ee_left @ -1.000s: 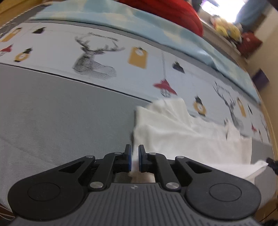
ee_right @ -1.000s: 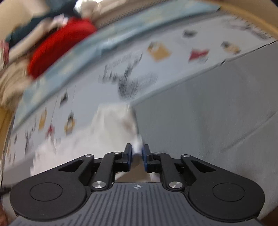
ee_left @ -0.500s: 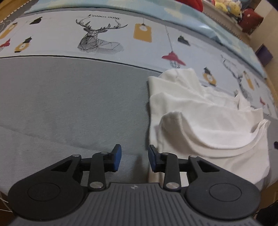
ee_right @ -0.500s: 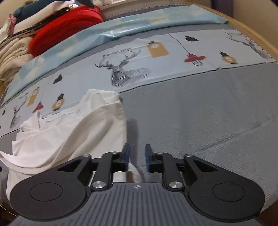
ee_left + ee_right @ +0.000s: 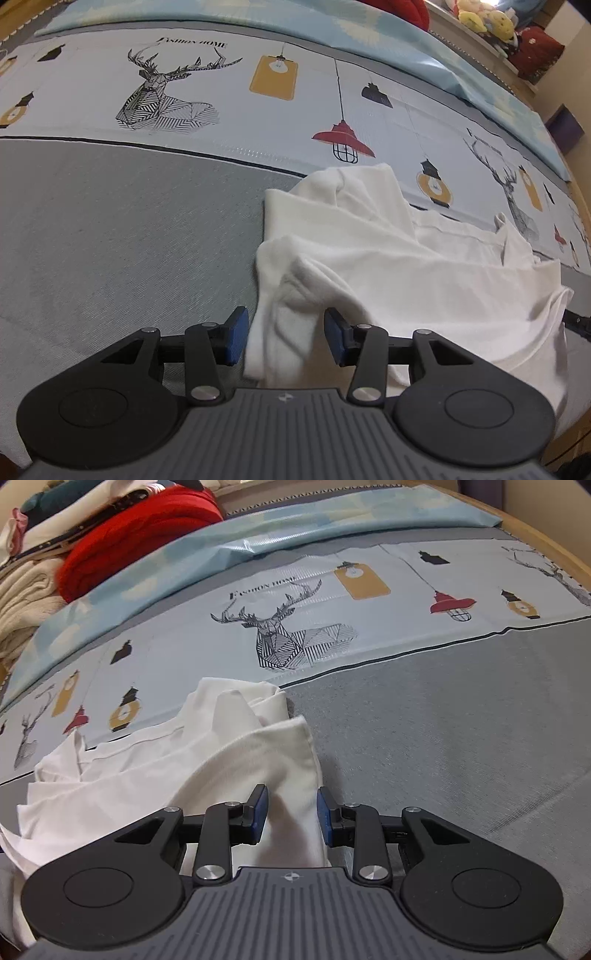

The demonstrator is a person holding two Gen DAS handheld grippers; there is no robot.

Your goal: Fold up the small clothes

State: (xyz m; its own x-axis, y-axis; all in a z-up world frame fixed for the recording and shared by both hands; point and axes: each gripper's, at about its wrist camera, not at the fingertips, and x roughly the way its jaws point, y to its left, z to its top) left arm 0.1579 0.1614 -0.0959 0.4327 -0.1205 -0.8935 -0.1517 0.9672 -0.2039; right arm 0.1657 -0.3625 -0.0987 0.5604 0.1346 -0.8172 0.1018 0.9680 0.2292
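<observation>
A small white garment (image 5: 388,258) lies crumpled and partly folded on the grey bedspread (image 5: 110,229). In the left wrist view my left gripper (image 5: 282,338) hovers over the garment's near left corner. Its jaws are opening, and a fold of white cloth lies between the blue pads without being pressed. In the right wrist view the same garment (image 5: 184,771) fills the lower left. My right gripper (image 5: 290,814) stands over its right edge, jaws opening, cloth between the pads but not pinched.
A printed band with deer and lanterns (image 5: 170,96) runs across the bed behind the garment, then a light blue sheet (image 5: 258,535). A pile of red and cream clothes (image 5: 122,535) sits far left in the right wrist view. Plush toys (image 5: 484,20) lie beyond.
Both grippers were shut on the white cloth and have since opened and let it go. Both have dropped lower toward the bed, and the garment now lies settled on the bedspread.
</observation>
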